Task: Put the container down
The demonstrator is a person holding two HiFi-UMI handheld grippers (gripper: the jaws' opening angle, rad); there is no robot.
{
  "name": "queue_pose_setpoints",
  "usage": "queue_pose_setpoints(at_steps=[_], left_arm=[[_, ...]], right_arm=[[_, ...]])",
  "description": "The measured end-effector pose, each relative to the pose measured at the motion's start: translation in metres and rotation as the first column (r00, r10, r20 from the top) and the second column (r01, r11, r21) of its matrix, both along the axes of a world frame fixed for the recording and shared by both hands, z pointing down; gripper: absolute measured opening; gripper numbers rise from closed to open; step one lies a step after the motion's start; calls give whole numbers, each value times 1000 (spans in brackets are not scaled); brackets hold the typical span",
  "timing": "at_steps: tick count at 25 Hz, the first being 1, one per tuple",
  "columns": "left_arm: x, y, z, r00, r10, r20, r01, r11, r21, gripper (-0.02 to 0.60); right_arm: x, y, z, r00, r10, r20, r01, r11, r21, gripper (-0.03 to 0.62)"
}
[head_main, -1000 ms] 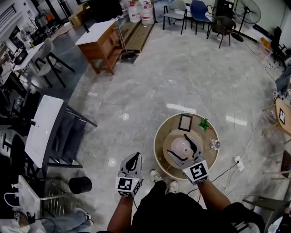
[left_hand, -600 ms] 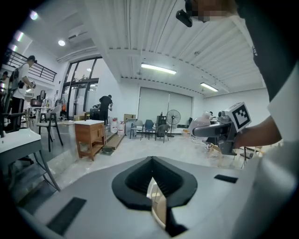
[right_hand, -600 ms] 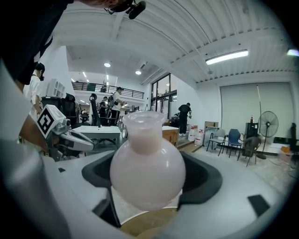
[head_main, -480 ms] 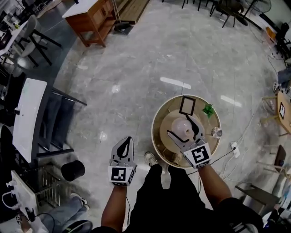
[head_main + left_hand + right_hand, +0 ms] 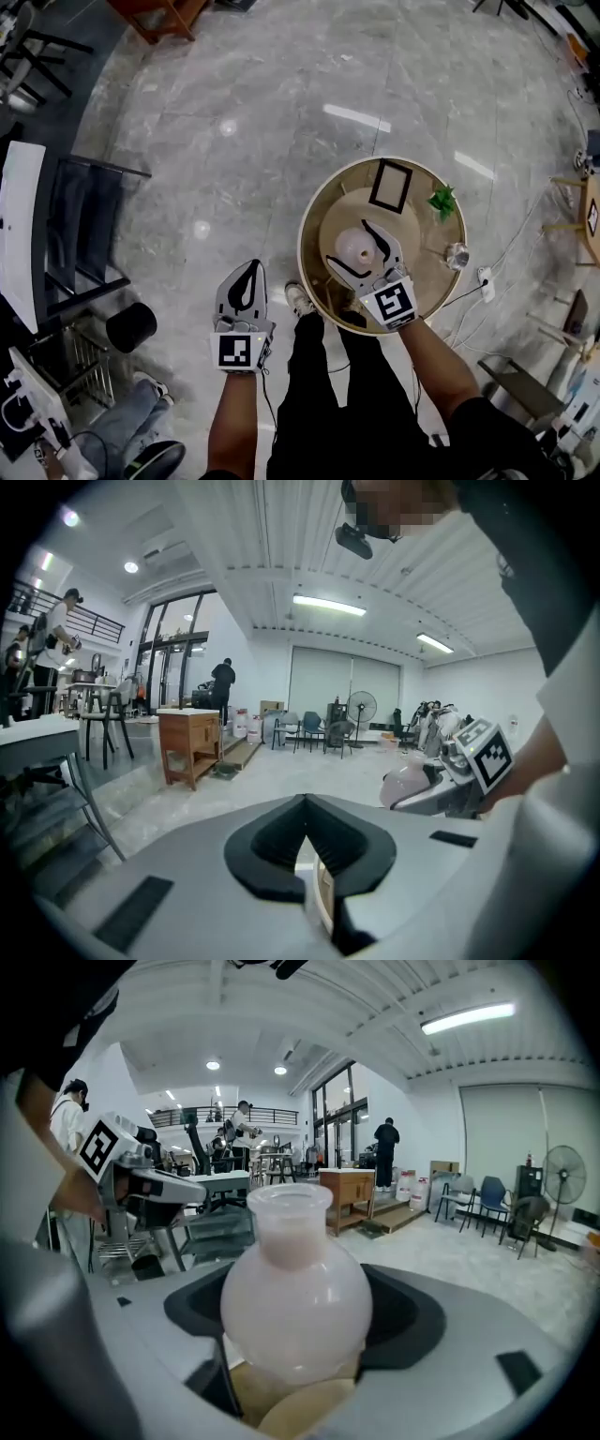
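Note:
The container is a pale pink round-bellied vase (image 5: 355, 247) with a short neck. My right gripper (image 5: 362, 251) is shut on its belly, over the middle of a round wooden table (image 5: 313, 203). In the right gripper view the vase (image 5: 295, 1283) fills the space between the jaws, with tan wood just below it; I cannot tell whether it touches the wood. My left gripper (image 5: 246, 277) is shut on nothing and hangs over the floor left of the table. Its jaws meet at the tip in the left gripper view (image 5: 305, 805).
On the table stand a black picture frame (image 5: 390, 185), a small green plant (image 5: 442, 201) and a shiny cup (image 5: 457, 254). A black bin (image 5: 130, 327) and a dark folding chair (image 5: 84, 234) are on the floor at left. My feet are at the table's near rim.
The view has closed in on the table, which now sits higher and larger. The right gripper still has the vase over the table's middle. The left gripper stays shut at my side.

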State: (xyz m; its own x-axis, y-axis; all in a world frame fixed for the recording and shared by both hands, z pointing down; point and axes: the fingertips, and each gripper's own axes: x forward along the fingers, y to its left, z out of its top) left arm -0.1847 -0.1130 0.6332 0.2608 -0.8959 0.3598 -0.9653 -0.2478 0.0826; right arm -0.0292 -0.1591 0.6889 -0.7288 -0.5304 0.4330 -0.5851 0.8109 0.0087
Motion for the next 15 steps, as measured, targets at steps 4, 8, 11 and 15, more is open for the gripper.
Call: queue_pose_setpoints(at_steps=[4, 8, 11, 15], left_arm=[[-5, -2, 44, 1000, -8, 17, 9, 998, -56, -5], [-6, -6, 86, 1000, -27, 0, 27, 997, -74, -5], [1, -11, 118, 999, -47, -27, 45, 996, -83, -5], [6, -22, 144, 997, -58, -47, 54, 995, -85, -5]], right_arm=[[-4, -3, 64, 1000, -22, -10, 22, 998, -58, 400], [-19, -14, 124, 999, -31, -11, 30, 995, -97, 400], [-27, -21, 169, 998, -58, -33, 54, 992, -115, 400], [-34, -33, 207, 995, -72, -62, 64, 990, -126, 400]])
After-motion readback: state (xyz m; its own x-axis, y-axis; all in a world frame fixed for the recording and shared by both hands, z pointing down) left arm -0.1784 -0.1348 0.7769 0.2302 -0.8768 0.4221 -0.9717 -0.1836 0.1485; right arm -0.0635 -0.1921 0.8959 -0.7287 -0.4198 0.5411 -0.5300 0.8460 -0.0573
